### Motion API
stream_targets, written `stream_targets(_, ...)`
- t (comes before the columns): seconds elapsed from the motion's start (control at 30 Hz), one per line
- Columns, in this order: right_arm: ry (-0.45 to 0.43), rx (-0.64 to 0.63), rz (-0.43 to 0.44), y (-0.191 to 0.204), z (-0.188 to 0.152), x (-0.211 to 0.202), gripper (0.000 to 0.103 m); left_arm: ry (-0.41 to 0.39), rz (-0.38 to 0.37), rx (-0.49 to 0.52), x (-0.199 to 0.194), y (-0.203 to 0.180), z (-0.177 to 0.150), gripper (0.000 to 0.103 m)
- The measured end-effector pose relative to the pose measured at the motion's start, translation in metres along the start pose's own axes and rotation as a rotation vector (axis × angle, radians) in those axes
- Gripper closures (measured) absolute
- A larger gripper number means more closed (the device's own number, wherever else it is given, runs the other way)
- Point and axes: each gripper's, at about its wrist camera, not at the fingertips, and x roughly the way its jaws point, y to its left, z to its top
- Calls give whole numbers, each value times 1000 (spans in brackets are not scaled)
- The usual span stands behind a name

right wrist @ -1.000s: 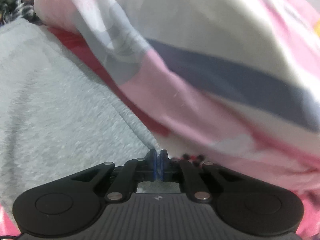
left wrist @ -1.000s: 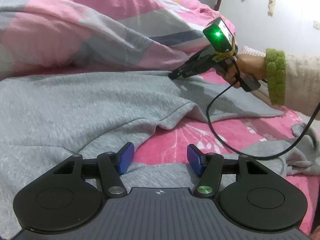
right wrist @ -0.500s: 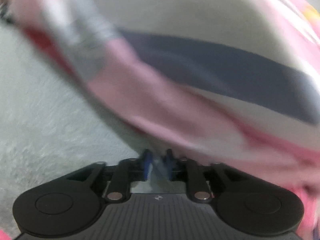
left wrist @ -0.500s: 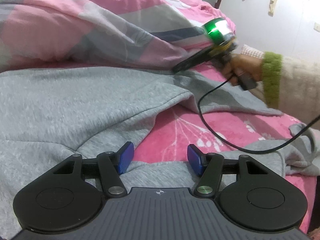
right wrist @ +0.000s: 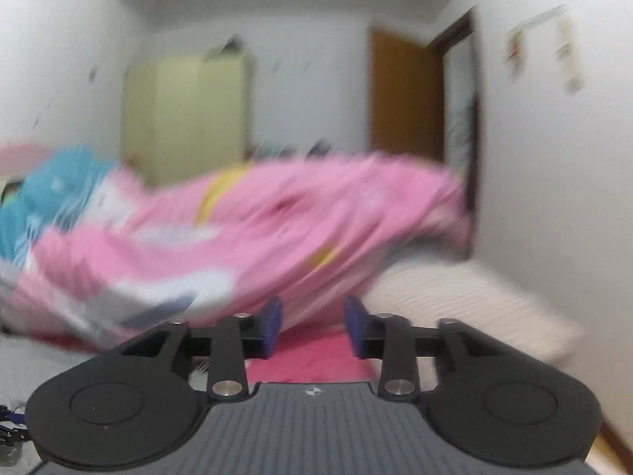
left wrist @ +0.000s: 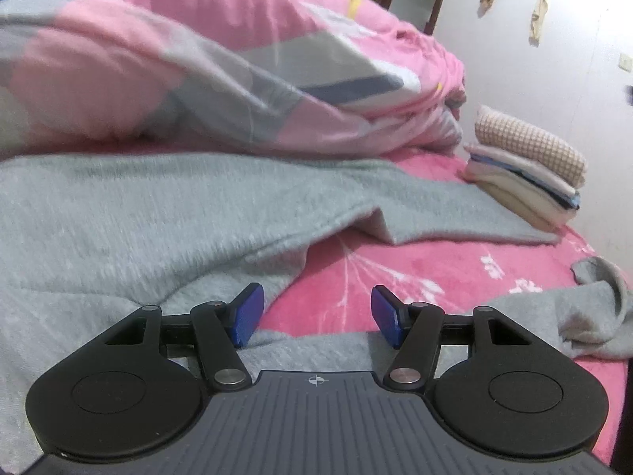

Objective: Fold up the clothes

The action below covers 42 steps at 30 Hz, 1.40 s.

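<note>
Grey sweatshirt [left wrist: 166, 213] sprawls across the bed [left wrist: 435, 261], its sleeve trailing to the right edge. The left gripper [left wrist: 314, 314] hangs open over its near hem; the right gripper [right wrist: 312, 326], jaws just opened, holds nothing. A one-sided pull could bunch it. No containers show.

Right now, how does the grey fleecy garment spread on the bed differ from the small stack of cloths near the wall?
The grey fleecy garment lies unfolded and rumpled across the pink floral bedsheet; the stack of folded cloths is neatly layered. The garment is one plain grey; the stack mixes cream, blue and a beige check. The garment covers far more of the bed. Both rest on the same sheet.
</note>
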Motion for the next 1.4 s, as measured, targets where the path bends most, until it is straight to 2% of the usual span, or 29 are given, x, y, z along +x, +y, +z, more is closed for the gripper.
stream_targets(0.07,-33,-17,-40,-21,3,-33,53,-6,10,7,-4,-9,5,43)
stream_targets(0.13,-18,-21,-62,-37,-8,-54,49,6,-1,41,-1,-26,14,42)
stream_targets(0.2,27,-10,-41,-44,-26,-45,39,19,-10,87,6,-45,23,36)
stream_targets(0.23,55,-3,-27,-43,-37,-34,39,30,-17,107,13,-56,28,36)
stream_targets(0.4,307,123,74,-33,-99,77,39,107,-113,115,78,-96,46,36)
stream_targets(0.47,372,190,92,-29,-114,129,39,128,-137,148,104,-110,51,36)
stream_targets(0.57,445,258,83,-28,-132,192,39,134,-163,210,134,-124,53,36)
stream_targets(0.63,500,281,60,-26,-141,237,39,147,-176,211,145,-122,48,36)
stream_targets(0.73,571,321,40,-25,-155,279,40,166,-210,182,156,-114,40,36)
stream_targets(0.87,617,390,54,-15,-156,318,42,139,-264,119,153,-102,39,36)
stream_targets(0.97,668,324,0,-4,-150,345,43,126,-294,90,151,-96,38,35)
stream_targets(1.03,722,291,-57,0,-148,358,52,113,-302,80,149,-95,39,35)
stream_targets(1.07,738,289,-50,2,-148,356,59,105,-301,81,146,-95,39,34)
stream_targets(1.13,769,281,-33,6,-147,353,61,89,-289,91,142,-96,39,31)
stream_targets(1.23,814,192,8,21,-155,344,66,68,-276,115,138,-101,39,26)
stream_targets(1.3,877,151,-41,22,-175,360,74,57,-276,128,136,-102,40,21)
stream_targets(1.4,833,174,-81,11,-181,390,77,62,-303,112,139,-98,40,20)
